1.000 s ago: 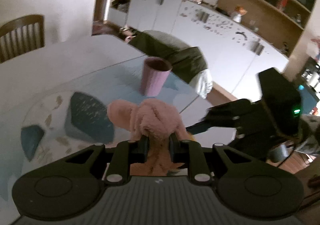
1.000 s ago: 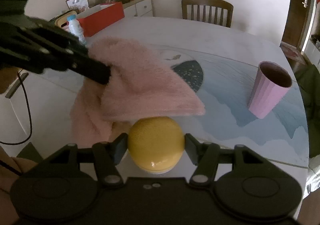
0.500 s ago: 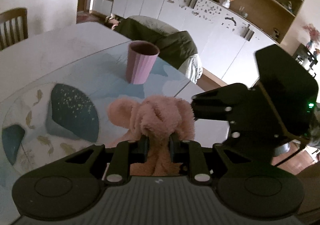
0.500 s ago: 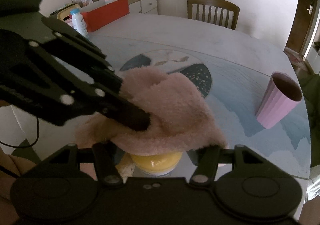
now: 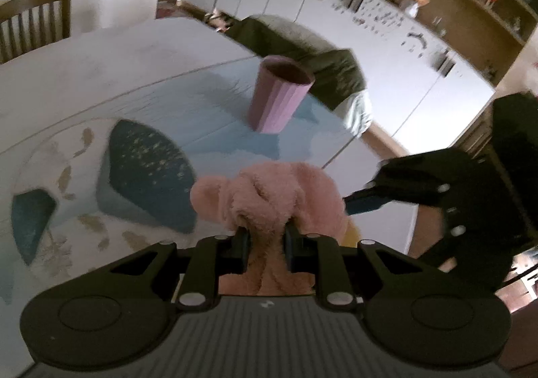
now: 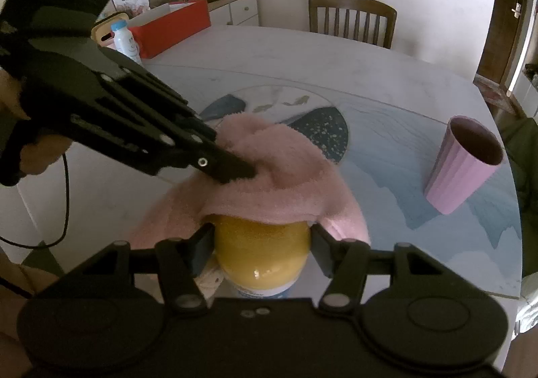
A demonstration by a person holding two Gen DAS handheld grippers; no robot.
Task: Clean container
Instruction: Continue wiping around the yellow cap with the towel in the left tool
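A fluffy pink cloth (image 6: 279,183) is draped over the top of a round yellow container (image 6: 262,253). My right gripper (image 6: 262,240) is shut on that container, one finger on each side of it. My left gripper (image 5: 267,242) is shut on a bunched fold of the pink cloth (image 5: 269,196); from the right wrist view its black fingers (image 6: 232,169) press the cloth down onto the container from the left. In the left wrist view only a yellow sliver (image 5: 351,233) of the container shows beside the cloth, and the right gripper's body (image 5: 447,206) is at the right.
A ribbed pink cup (image 6: 462,169) stands upright on the table's blue patterned mat (image 6: 386,156), to the right. A small white bottle (image 6: 126,42) and a red box (image 6: 168,27) sit at the far left edge. A wooden chair (image 6: 351,20) stands behind the table.
The left gripper came down and to the right with the cloth, which now lies over the container's top where before it hung above and behind it. The right gripper stayed put.
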